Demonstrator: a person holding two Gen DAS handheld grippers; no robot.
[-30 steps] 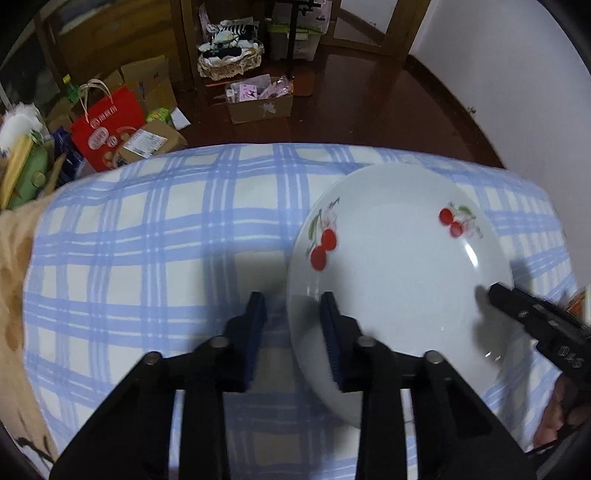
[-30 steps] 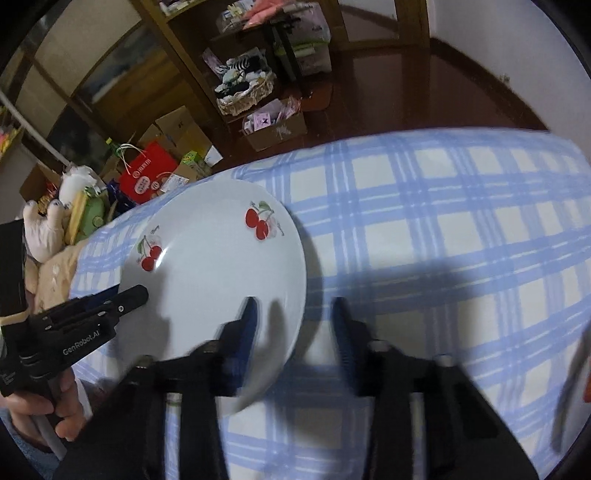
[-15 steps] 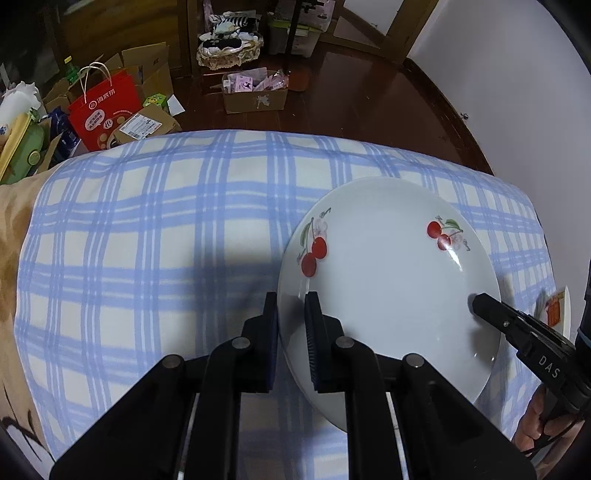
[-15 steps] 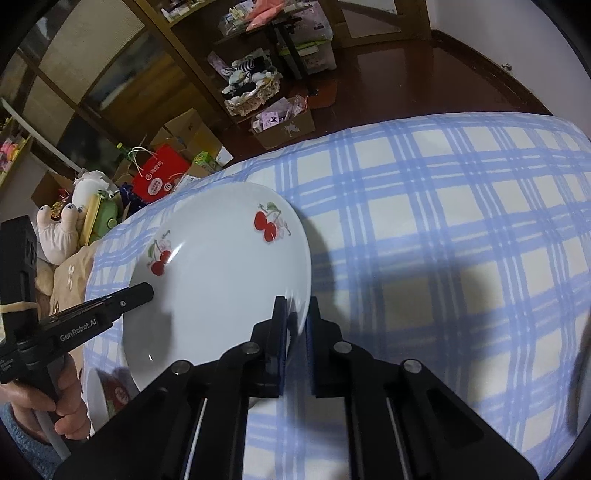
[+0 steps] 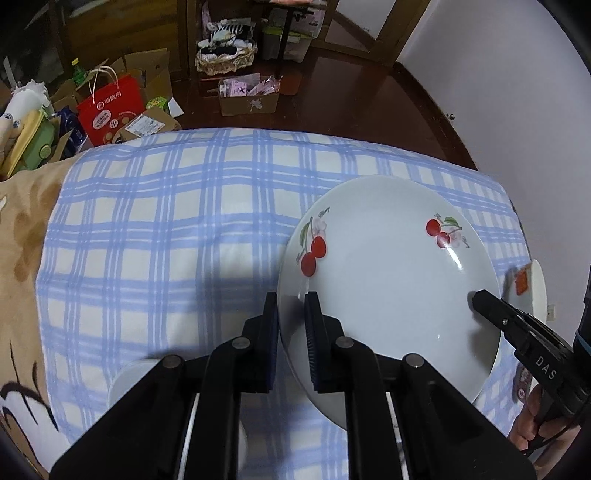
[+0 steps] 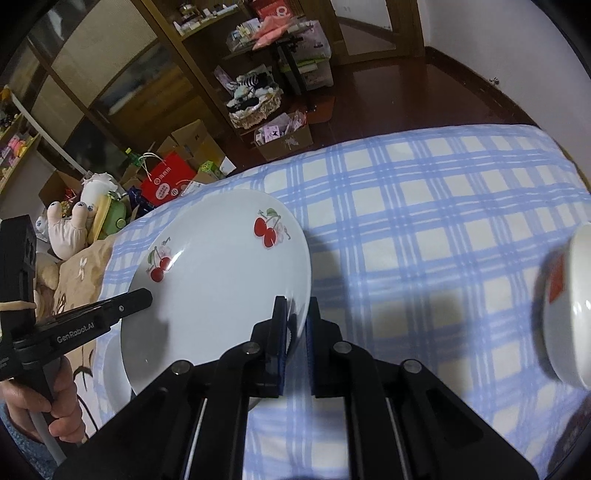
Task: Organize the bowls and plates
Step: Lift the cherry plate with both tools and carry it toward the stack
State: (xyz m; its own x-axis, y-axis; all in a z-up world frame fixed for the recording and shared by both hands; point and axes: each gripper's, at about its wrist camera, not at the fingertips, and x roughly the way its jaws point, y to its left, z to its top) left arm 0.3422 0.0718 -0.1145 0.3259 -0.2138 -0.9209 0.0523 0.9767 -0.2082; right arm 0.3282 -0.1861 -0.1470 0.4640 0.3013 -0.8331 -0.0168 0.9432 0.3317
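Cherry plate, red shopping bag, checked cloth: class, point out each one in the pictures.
Cherry plate (image 5: 388,280), left wrist view, on its bare white middle.
Red shopping bag (image 5: 112,107), left wrist view, on its printed front.
Checked cloth (image 6: 424,221), right wrist view, on a bare stretch.

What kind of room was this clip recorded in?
Most likely a lived-in room at home, not a lab. Beyond the blue checked cloth lie a dark wooden floor, open cardboard boxes, a red shopping bag, soft toys and crowded wooden shelves.
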